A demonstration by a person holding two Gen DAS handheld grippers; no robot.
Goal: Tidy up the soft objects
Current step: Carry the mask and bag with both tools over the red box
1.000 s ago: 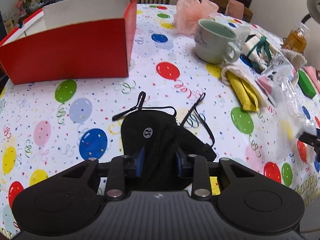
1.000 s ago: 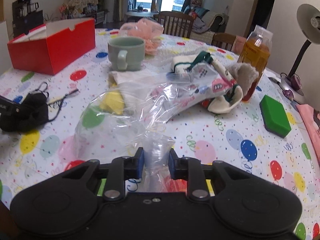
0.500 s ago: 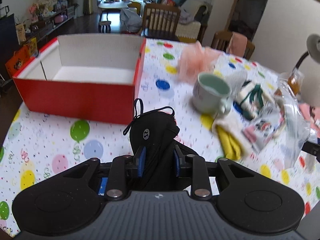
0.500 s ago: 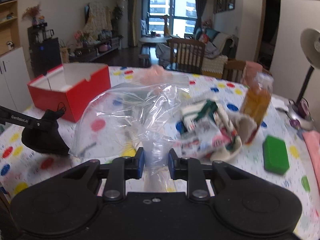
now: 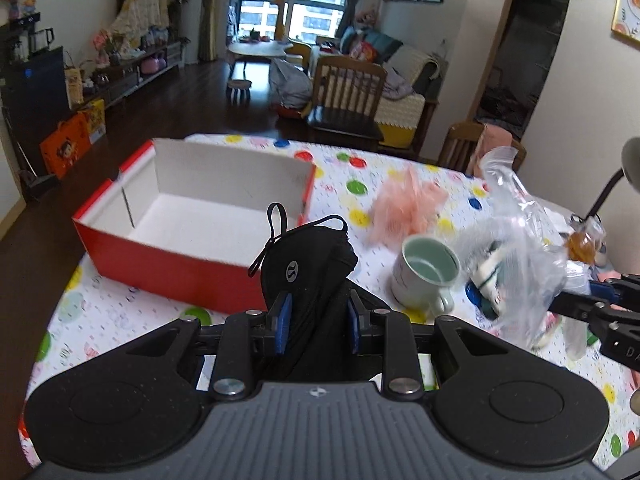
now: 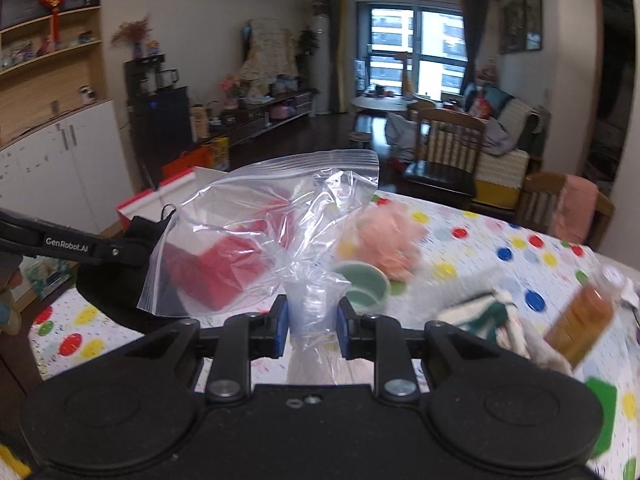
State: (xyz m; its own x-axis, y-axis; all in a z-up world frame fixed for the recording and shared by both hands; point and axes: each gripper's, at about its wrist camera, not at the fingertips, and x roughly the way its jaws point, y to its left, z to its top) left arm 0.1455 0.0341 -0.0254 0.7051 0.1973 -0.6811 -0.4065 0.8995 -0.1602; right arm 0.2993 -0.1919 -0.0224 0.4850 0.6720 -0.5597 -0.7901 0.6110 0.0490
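Black pouch (image 5: 308,276) stands upright, lengthwise, clamped in left gripper (image 5: 318,320)

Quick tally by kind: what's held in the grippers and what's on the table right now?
Held, soft: 2 — black face mask in the left gripper, clear zip bag in the right gripper
Boxes: 1 — red box, open
Cups: 1 — green mug
Bath poufs: 1 — pink pouf
Bottles: 1 — amber bottle
Total: 6; the blurred pile by the bottle is left uncounted.
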